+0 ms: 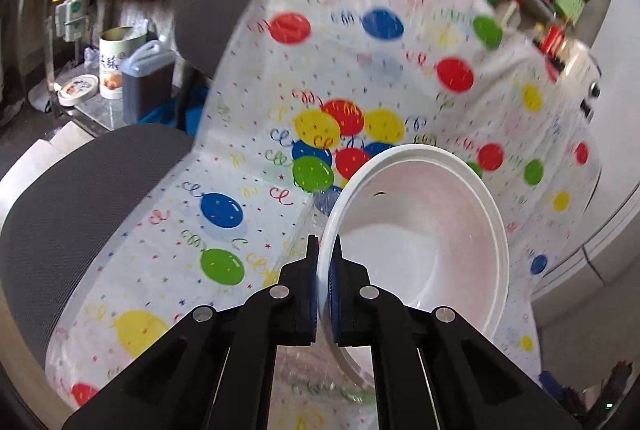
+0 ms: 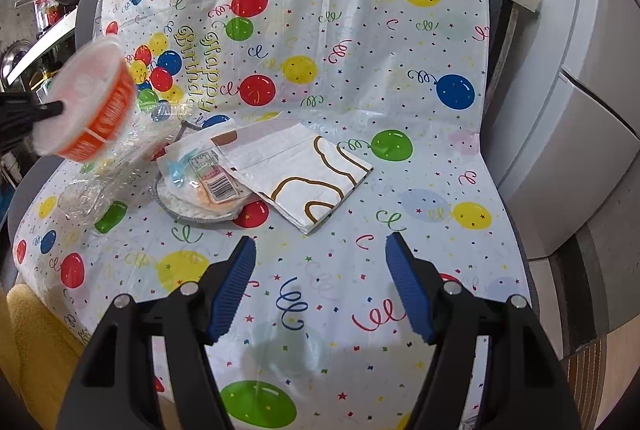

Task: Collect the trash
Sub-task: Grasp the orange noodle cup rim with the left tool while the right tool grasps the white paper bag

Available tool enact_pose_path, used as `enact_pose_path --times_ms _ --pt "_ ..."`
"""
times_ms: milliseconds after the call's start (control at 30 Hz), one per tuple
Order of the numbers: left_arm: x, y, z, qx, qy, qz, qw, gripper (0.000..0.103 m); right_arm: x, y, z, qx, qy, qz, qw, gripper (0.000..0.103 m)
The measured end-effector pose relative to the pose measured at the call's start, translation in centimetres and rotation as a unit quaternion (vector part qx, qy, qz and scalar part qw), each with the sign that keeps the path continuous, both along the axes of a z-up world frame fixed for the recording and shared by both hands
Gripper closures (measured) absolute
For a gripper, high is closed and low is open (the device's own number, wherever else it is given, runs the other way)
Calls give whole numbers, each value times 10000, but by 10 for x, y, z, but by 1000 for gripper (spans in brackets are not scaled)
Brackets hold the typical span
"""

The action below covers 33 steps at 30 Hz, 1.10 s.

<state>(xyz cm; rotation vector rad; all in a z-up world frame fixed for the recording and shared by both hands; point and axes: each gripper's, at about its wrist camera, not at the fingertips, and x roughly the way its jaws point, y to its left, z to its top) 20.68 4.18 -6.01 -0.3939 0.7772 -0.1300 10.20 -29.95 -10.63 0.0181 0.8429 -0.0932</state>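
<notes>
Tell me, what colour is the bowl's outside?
Orange with white lettering on the bowl, clearest in the right wrist view.

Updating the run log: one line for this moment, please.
left claw: shut on bowl rim, lifted | right claw: open, empty | left on sheet: wrappers

The balloon-print table cover [image 2: 360, 77] is thin glossy plastic film, creased. At nine o'clock the bowl [image 1: 420, 230] looks smooth matt plastic — white inside, with an orange printed band. The napkin [image 2: 304, 173] is matt paper; the crumpled wrapper [image 2: 104, 169] at eight o'clock is clear shiny plastic.
</notes>
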Motion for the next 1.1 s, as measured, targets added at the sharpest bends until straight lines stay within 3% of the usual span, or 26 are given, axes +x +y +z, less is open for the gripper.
enact_pose_path --times_ms 133,400,533,667,833,967,1033,1067,1100 --pt "-30 13 2 -35 25 330 9994 98 6 1 -9 75 42 64 9999 36" --pt "-38 8 -22 -53 328 201 9992 98 49 1 -33 168 260 294 9991 36" --pt "-36 2 -24 -7 335 136 9993 98 66 14 -42 -278 404 510 9975 37" --pt "-34 -3 -26 14 362 76 9993 98 79 24 -54 -891 515 508 9934 47" --pt "-32 -6 -27 30 370 46 9993 98 89 27 -58 -1062 435 521 9920 49" --pt "-32 -7 -26 54 372 49 9993 98 99 31 -59 -1191 383 565 9905 61" --pt "-33 -8 -26 78 374 41 9993 98 100 32 -57 -1269 340 538 9899 78" --pt "-34 -8 -25 81 374 44 9993 98 98 30 -54 -1292 307 495 9899 93" --pt "-35 -8 -25 92 365 44 9993 98 97 29 -51 -1277 275 463 9903 97"
